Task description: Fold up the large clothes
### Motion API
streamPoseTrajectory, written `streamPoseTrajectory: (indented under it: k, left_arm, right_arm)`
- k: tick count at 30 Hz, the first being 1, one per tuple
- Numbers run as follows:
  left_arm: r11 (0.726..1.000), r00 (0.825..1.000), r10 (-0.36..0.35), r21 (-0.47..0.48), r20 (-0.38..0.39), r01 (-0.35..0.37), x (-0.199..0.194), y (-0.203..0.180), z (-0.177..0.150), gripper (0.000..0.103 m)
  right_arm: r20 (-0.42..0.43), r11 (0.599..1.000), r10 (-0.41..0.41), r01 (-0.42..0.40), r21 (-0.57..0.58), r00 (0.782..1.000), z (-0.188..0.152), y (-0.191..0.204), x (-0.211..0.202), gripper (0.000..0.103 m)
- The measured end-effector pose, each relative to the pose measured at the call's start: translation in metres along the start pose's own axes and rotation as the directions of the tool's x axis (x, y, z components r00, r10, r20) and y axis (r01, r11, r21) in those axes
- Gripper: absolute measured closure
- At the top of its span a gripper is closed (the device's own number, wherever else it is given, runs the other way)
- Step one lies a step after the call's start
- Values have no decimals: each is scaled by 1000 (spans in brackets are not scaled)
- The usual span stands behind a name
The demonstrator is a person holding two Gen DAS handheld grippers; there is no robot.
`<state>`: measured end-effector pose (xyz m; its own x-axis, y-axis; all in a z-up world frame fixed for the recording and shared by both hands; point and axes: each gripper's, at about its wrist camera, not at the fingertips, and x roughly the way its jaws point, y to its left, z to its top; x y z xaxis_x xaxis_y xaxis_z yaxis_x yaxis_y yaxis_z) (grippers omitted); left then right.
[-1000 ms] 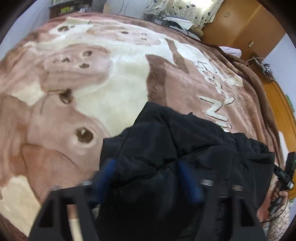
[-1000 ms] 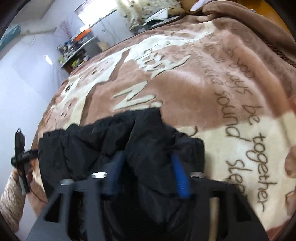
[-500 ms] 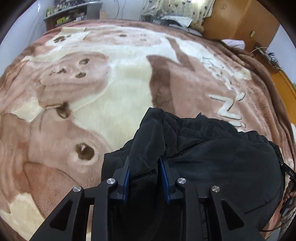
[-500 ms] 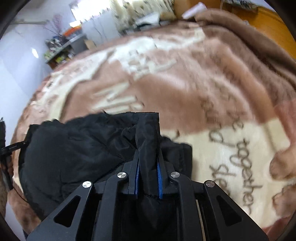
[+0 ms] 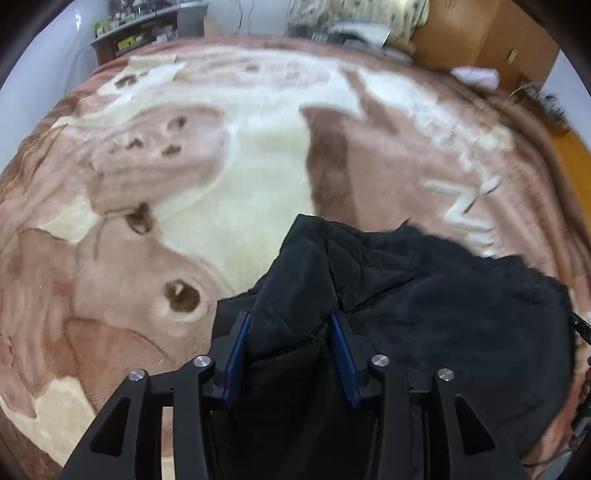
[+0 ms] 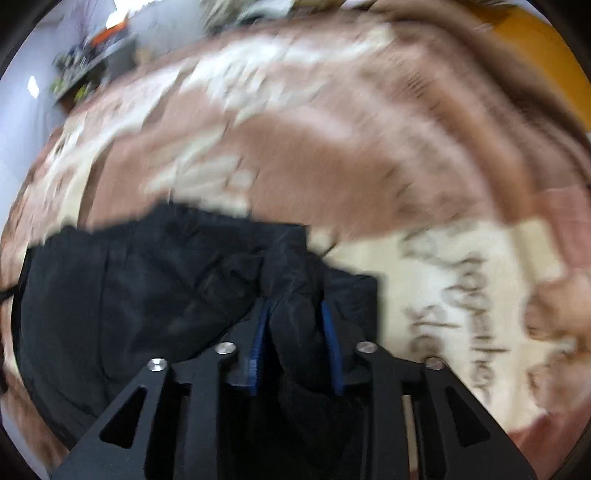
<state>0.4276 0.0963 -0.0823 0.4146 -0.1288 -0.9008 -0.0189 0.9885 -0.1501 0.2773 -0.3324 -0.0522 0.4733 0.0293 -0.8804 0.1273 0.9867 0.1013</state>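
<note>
A black padded jacket (image 5: 424,302) lies bunched on a brown and cream blanket (image 5: 229,192) covering a bed. My left gripper (image 5: 288,332) has its blue pads around a raised fold at the jacket's left edge, jaws parted about a fold's width. In the right wrist view the jacket (image 6: 129,295) spreads to the left, and my right gripper (image 6: 293,325) has its pads around a fold at the jacket's right edge, jaws also parted. This view is motion-blurred.
The blanket (image 6: 332,155) has printed lettering on the right. A shelf with clutter (image 5: 147,29) stands beyond the bed at the back left. Wooden cabinets (image 5: 491,40) stand at the back right. A white item (image 5: 476,75) lies at the bed's far right edge.
Both grippers closed on folds of the jacket half a second ago; now both pairs of jaws stand wider apart with the fabric still between them. Both views have shifted, the right one fast.
</note>
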Motion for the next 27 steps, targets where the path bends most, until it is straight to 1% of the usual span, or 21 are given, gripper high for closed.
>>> streamPoseTrajectory:
  k: [1, 2, 3, 4, 5, 7, 8, 9, 10, 12, 13, 14, 15, 16, 18, 20, 21, 22, 24, 25, 27]
  left_arm:
    - [1000, 1000, -8, -14, 16, 8, -10, 3, -1, 49]
    - [999, 999, -12, -29, 36, 13, -22, 7, -3, 41]
    - [998, 997, -23, -53, 76, 27, -40, 10, -9, 35]
    - [997, 995, -25, -68, 101, 32, -53, 9, -15, 33]
    - [997, 992, -32, -66, 122, 40, -63, 7, -19, 30]
    - [996, 981, -62, -47, 185, 72, -84, -7, -36, 23]
    - [997, 977, -69, -32, 200, 77, -89, -19, -47, 18]
    - [997, 978, -71, -25, 198, 78, -89, -28, -52, 17]
    - [997, 981, -70, -15, 181, 74, -87, -41, -61, 17]
    - [996, 982, -88, 42, 169, 82, -80, -68, -75, 17]
    - [995, 982, -82, 67, 169, 71, -73, -83, -82, 17]
    - [994, 986, -70, 91, 151, 57, -65, -95, -87, 17]
    - [994, 990, -63, 101, 129, 50, -54, -107, -92, 17]
    - [994, 990, -57, 104, 127, 43, -46, -114, -96, 17]
    - [995, 994, -31, 102, 104, 21, -30, -120, -101, 17]
    - [992, 995, 12, 122, 101, -24, -14, -123, -102, 14]
    - [992, 996, 17, 125, 91, -28, -6, -122, -101, 11]
    - [992, 997, 18, 124, 79, -28, 0, -120, -101, 11]
    - [993, 998, 13, 117, 56, -20, 11, -117, -99, 9]
    - [993, 999, 15, 117, 47, -21, 18, -116, -99, 8]
    - [990, 998, 44, 134, 45, -49, 29, -118, -102, 5]
  right_arm:
    - [54, 1000, 9, -8, -16, 998, -3, 3, -20, 67]
    - [89, 1000, 4, -2, -25, 996, -5, 6, -31, 67]
    - [145, 999, -19, 25, -35, 989, -9, 13, -49, 61]
    - [179, 998, -30, 39, -47, 983, -14, 18, -61, 57]
    - [216, 997, -14, 31, -73, 976, -20, 28, -75, 50]
    - [247, 995, 35, -9, -104, 968, -29, 44, -89, 48]
    - [251, 991, 73, -42, -127, 965, -35, 54, -93, 48]
    - [241, 988, 91, -58, -143, 966, -41, 65, -95, 48]
    - [229, 987, 94, -62, -147, 969, -45, 73, -93, 48]
    - [187, 978, 137, -103, -179, 973, -58, 95, -82, 48]
    - [176, 975, 153, -119, -190, 973, -63, 102, -77, 48]
    - [162, 973, 166, -135, -189, 973, -72, 112, -69, 48]
    - [148, 973, 172, -145, -181, 974, -75, 115, -62, 48]
    - [135, 973, 178, -155, -169, 975, -79, 119, -57, 48]
    - [124, 976, 135, -111, -188, 983, -87, 131, -41, 48]
    - [102, 974, 95, -72, -216, 990, -93, 140, -23, 48]
    - [92, 975, 95, -74, -208, 991, -94, 138, -17, 48]
    - [86, 978, 107, -90, -186, 991, -95, 133, -10, 48]
    - [78, 977, 114, -98, -187, 990, -97, 132, 2, 48]
    - [75, 976, 109, -93, -196, 991, -97, 131, 6, 47]
    - [68, 975, 80, -64, -214, 994, -100, 135, 18, 47]
